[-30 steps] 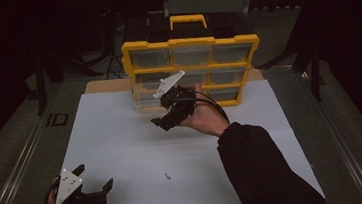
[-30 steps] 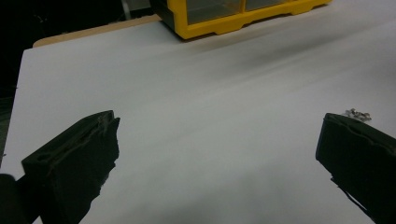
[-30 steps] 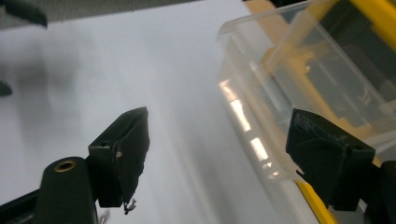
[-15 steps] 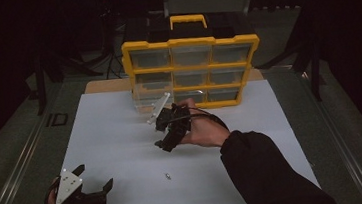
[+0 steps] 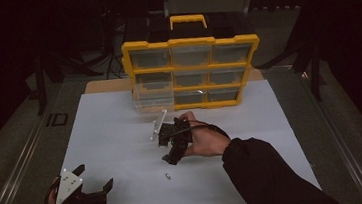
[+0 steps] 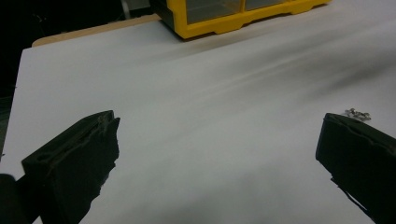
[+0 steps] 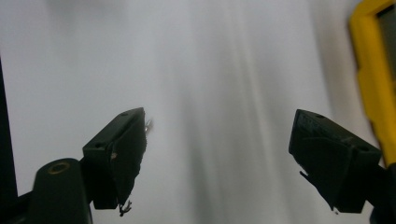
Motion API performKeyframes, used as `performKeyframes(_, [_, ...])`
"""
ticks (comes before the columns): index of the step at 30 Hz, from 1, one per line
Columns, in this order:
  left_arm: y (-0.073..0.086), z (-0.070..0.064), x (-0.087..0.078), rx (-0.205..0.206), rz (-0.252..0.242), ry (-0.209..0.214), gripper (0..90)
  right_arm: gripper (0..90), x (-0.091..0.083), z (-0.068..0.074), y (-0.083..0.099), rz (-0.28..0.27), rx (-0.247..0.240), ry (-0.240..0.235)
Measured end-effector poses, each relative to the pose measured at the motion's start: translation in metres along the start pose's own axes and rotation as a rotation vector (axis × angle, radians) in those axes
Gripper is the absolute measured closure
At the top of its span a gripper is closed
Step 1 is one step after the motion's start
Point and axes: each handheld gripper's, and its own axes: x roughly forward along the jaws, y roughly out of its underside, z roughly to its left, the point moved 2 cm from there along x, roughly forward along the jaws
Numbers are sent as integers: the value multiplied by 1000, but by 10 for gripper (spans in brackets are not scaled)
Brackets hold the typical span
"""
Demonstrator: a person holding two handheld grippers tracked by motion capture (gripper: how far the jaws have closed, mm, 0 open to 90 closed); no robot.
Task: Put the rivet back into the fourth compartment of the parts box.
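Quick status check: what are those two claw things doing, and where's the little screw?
Left gripper open, near table's front edge. Right gripper open, empty, mid-table. Small screw loose on the white sheet, ungripped. Nothing blocking.

A dim workshop or lab: yellow parts organizer (image 5: 192,73) on a white-covered bench (image 5: 112,138), dark stands behind.

table (image 5: 98,86) | white sheet (image 5: 122,138) covers it | yellow drawer organizer (image 5: 192,74) at far edge | small screw (image 5: 167,175) near front

Left tongs (image 5: 92,185) low, jaws wide apart — right tongs (image 5: 169,144) tilted down, jaws spread.
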Motion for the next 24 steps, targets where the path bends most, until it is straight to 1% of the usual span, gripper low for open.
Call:
performKeyframes(1, [0, 0, 0, 0, 0, 0, 0, 188, 4, 3, 1, 12, 7, -7])
performKeyframes(3, [0, 0, 0, 0, 0, 0, 0, 188, 12, 6, 3, 34, -2, -13])
performKeyframes(4, [0, 0, 0, 0, 0, 0, 0, 188, 12, 6, 3, 34, -2, -13])
performKeyframes(6, [0, 0, 0, 1, 1, 0, 0, 188, 24, 10, 5, 57, -13, -20])
performKeyframes(8, [0, 0, 0, 1, 0, 0, 0, 188, 32, 13, 6, 67, -20, -28])
performKeyframes(9, [0, 0, 0, 1, 0, 0, 0, 188, 32, 13, 6, 67, -20, -28])
performKeyframes(13, [0, 0, 0, 2, 1, -2, 0, 191, 45, 19, 8, 91, -16, -29])
performKeyframes(19, [0, 0, 0, 0, -1, -2, 0, 193, 64, 23, 8, 122, -31, -27])
performKeyframes(20, [0, 0, 0, 0, -1, -2, 0, 193, 64, 23, 8, 122, -31, -27])
performKeyframes(24, [0, 0, 0, -1, -2, -3, 0, 199, 74, 25, 8, 142, -29, -27])
